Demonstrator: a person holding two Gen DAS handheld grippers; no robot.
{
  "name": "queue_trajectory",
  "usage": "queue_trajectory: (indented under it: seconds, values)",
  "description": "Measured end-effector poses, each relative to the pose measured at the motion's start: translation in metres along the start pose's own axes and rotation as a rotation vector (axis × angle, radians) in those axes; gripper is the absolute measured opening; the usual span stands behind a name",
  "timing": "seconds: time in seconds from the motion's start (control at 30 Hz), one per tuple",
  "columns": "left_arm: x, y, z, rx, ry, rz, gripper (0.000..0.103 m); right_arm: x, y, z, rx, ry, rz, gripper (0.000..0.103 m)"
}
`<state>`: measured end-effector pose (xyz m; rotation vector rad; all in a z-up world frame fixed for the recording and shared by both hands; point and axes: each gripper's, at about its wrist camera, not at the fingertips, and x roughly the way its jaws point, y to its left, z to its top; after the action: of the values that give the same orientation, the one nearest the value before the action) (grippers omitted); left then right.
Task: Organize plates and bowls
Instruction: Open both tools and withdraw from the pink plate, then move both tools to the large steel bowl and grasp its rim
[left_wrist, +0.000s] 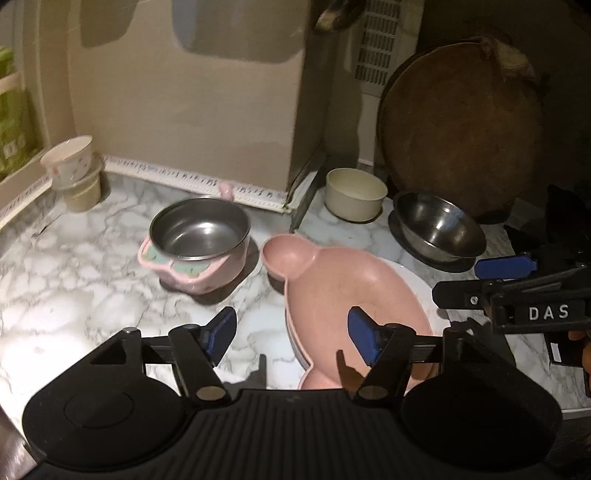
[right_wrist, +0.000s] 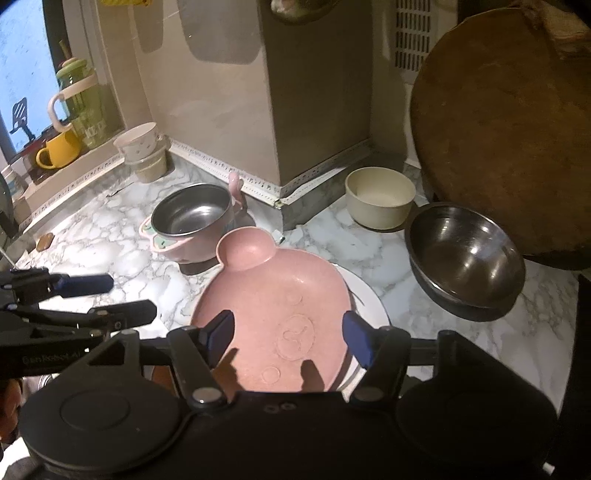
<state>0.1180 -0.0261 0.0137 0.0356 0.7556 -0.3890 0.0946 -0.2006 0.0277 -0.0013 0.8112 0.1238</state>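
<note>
Your pink animal-shaped plastic plate (right_wrist: 273, 314) lies on a white round plate (right_wrist: 369, 299) on the marble-patterned desk (left_wrist: 74, 266). Both your left gripper (left_wrist: 291, 332) and right gripper (right_wrist: 288, 332) hover above it, jaws released, grasping nothing. A pink-cased steel bowl (left_wrist: 199, 236) stands just beside.

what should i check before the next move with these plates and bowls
1. Left gripper empty, blue pads apart: ok.
2. Right gripper empty, blue pads apart: ok.
3. Pink plate lying on the white plate: ok.
4. Pink plate seated flat: cannot tell.
5. Steel bowl still apart from the cream bowl: not ok.
6. Pink-handled steel bowl upright: ok.
</note>
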Motion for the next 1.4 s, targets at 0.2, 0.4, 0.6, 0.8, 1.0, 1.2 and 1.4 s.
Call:
queue_trajectory:
  seconds: [0.2,0.4,0.6,0.8,1.0,1.2,1.4]
  values:
    - [0.005,-0.012,0.017,0.040,-0.017,-0.056,0.080,-0.012,-0.012,-0.002,0.059,-0.005,-0.057,0.085]
    - [0.025,-0.032,0.043,0.044,-0.035,-0.095,0.092,-0.013,-0.046,0.005,0.133,0.005,-0.115,0.097]
    - [0.062,-0.062,0.072,0.056,-0.008,-0.099,0.093,0.005,-0.094,0.017,0.197,0.054,-0.175,0.102]
    - [0.119,-0.100,0.095,0.070,0.104,-0.102,0.093,0.037,-0.148,0.025,0.273,0.129,-0.240,0.102]
    - [0.180,-0.128,0.109,0.038,0.225,-0.094,0.093,0.064,-0.204,0.029,0.365,0.186,-0.286,0.101]
    - [0.229,-0.147,0.117,0.035,0.276,-0.042,0.092,0.088,-0.241,0.033,0.410,0.232,-0.312,0.095]
    - [0.258,-0.156,0.120,0.039,0.296,-0.025,0.087,0.109,-0.255,0.033,0.411,0.258,-0.301,0.086]
